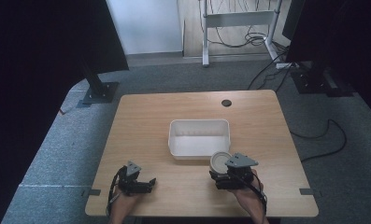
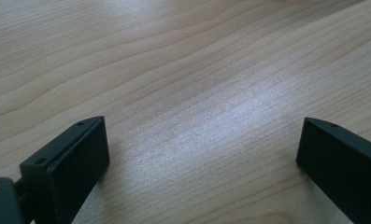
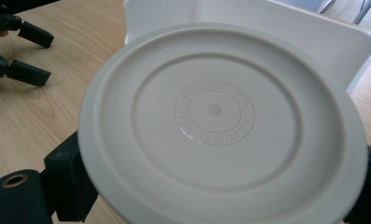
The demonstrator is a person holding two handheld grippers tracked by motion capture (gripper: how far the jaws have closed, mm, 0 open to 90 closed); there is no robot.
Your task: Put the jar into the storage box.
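Observation:
A round white dish (image 1: 219,161) is held tilted just in front of the white bin's (image 1: 199,122) near right corner. My right gripper (image 1: 219,171) is shut on the dish. In the right gripper view the dish's underside (image 3: 216,112) faces the camera with a ring of embossed letters, a jaw at each side of it, my right gripper (image 3: 220,189) around it, and the bin's wall (image 3: 314,37) behind it. My left gripper (image 1: 150,183) rests low at the table's front left, open. Between its jaws (image 2: 202,154) lies bare wood. It also appears as the left gripper (image 3: 19,51) in the right gripper view.
The wooden table (image 1: 141,121) has a dark cable hole (image 1: 226,103) near its far edge. On the carpet beyond it stand a black stand base (image 1: 99,92), a white desk frame (image 1: 237,18) and loose cables (image 1: 267,70).

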